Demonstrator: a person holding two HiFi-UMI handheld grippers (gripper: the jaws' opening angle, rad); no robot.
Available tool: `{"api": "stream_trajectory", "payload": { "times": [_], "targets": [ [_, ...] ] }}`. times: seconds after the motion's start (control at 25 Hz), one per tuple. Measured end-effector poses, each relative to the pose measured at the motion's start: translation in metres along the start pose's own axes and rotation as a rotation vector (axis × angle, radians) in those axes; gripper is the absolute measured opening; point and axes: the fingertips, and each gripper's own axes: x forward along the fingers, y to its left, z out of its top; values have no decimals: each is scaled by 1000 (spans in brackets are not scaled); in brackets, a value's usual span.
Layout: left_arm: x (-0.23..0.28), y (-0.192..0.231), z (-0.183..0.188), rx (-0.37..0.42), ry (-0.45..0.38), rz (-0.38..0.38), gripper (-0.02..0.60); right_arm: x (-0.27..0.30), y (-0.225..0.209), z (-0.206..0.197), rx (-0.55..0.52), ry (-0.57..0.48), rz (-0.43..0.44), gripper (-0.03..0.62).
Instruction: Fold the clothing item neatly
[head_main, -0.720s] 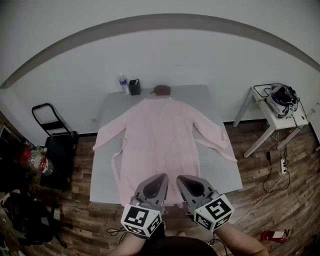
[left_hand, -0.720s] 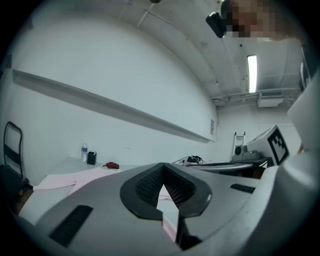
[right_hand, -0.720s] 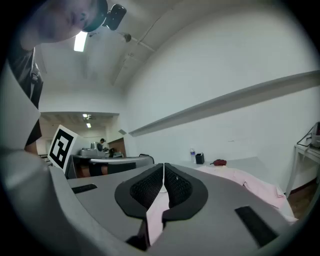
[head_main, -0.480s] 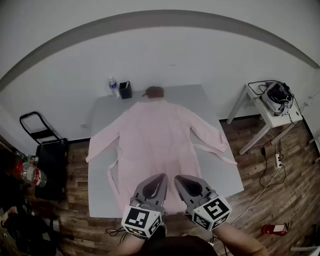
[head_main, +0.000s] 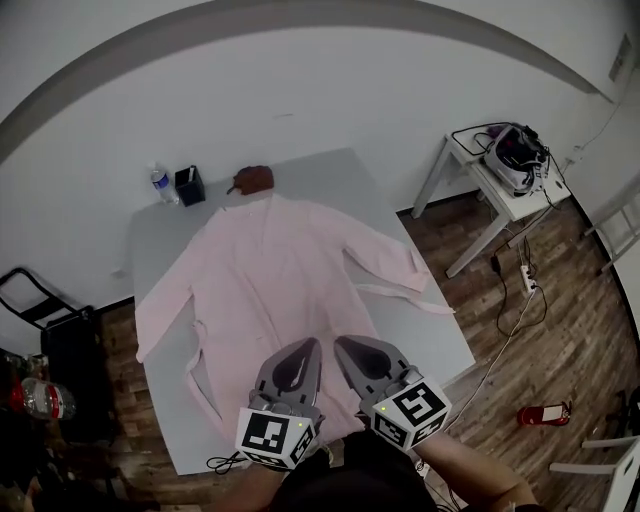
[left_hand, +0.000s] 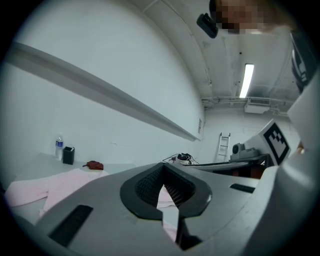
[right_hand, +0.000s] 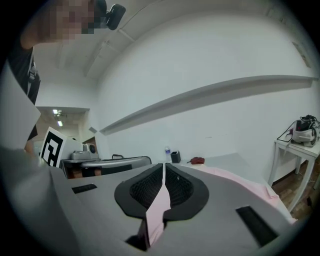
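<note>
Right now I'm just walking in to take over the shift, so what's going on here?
A person holds a gripper in each hand over the near hem of a pink robe spread flat, sleeves out, on a gray table. The left gripper and right gripper both have their fingers closed, apparently on nothing. No fold has been made yet.

One pink robe (head_main: 280, 270) on one bench (head_main: 425, 335); along the bench's far edge, toward its left corner, one water bottle (head_main: 160, 184), one black holder (head_main: 189, 186) and one reddish-brown bundle (head_main: 254, 179) (its kind unclear); two grippers at the near edge, the left hand-held gripper (head_main: 308, 346) and the right hand-held gripper (head_main: 342, 344); one white side table (head_main: 468, 158) beyond the right edge.
</note>
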Motion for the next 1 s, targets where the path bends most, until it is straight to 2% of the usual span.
{"api": "stream_trajectory", "payload": {
  "times": [0.24,0.36,0.48,0.64,0.8,0.92,1.0],
  "targets": [
    [46,8,-13,-4,19,-18,5,25,-58,-18,31,13,-27,17],
    [71,13,-15,-2,21,-18,5,34,-126,-39,33,34,-99,21],
    [103,10,-26,-6,26,-25,5,29,-204,-62,49,56,-199,90],
    [158,-4,-49,-22,38,-57,5,27,-267,-87,33,97,-270,95],
    [204,-18,-72,-24,72,-107,5,30,-329,-133,-16,193,-349,130],
    [223,-23,-86,-22,113,-125,5,24,-384,-178,-104,323,-425,171],
    [230,-23,-96,-23,146,-127,5,20,-411,-207,-172,423,-436,191]
  ]
}}
